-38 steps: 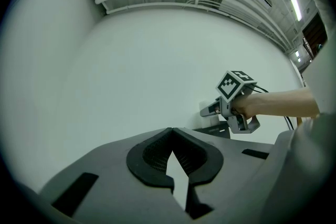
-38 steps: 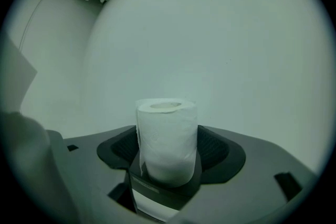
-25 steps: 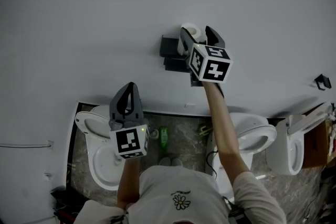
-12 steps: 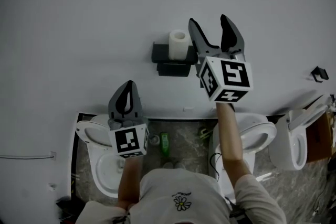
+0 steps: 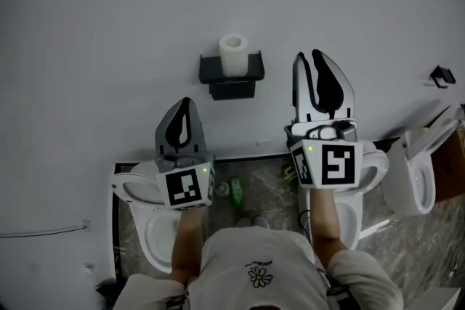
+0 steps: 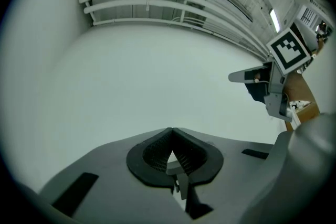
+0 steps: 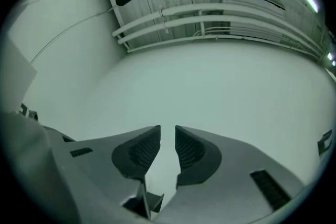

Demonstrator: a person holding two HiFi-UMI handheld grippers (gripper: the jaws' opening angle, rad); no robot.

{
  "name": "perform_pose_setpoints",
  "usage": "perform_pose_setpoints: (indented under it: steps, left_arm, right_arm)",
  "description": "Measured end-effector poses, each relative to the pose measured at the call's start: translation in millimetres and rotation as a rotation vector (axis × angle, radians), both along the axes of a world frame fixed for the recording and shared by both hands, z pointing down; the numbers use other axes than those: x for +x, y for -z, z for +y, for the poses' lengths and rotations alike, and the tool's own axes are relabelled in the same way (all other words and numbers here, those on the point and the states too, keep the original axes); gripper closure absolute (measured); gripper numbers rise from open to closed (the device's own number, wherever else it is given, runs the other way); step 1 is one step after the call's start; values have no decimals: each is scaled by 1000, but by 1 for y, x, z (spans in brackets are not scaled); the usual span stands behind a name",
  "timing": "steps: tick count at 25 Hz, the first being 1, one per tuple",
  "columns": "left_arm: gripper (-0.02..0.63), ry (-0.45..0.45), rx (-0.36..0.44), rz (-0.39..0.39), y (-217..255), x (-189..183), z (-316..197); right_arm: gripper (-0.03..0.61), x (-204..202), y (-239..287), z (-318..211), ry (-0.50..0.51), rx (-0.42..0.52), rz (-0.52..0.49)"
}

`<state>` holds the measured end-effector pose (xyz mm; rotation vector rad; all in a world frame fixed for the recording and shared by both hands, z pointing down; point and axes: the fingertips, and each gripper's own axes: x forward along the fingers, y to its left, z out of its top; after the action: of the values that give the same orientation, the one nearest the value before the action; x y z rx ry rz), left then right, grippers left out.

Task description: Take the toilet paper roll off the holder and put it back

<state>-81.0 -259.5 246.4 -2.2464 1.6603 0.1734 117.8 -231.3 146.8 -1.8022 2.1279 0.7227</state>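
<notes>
Standing upright on the black wall-mounted holder, the white toilet paper roll looks already put back, leaving little to do: the right gripper, apart from it, has just been closing its empty jaws to a slim gap, while the left gripper has its tips together on nothing.

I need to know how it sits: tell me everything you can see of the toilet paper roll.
The toilet paper roll is a white paper cylinder, its hollow core showing at the upper end; no loose tail is visible. It sits on end in the black wall-mounted holder, between its side arms. Nothing else touches it.
</notes>
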Motion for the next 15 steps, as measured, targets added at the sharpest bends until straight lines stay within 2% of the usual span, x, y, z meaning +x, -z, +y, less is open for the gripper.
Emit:
perform_pose_setpoints:
  steps: [6,15]
  left_arm:
    - [597,-35,18,22,1,13,11]
    - [597,-30,-23,42,-26,12,24]
  right_arm:
    - [557,18,-58,13,-52,-105,-46]
    - [568,24,-139,28,-116,-262,-7]
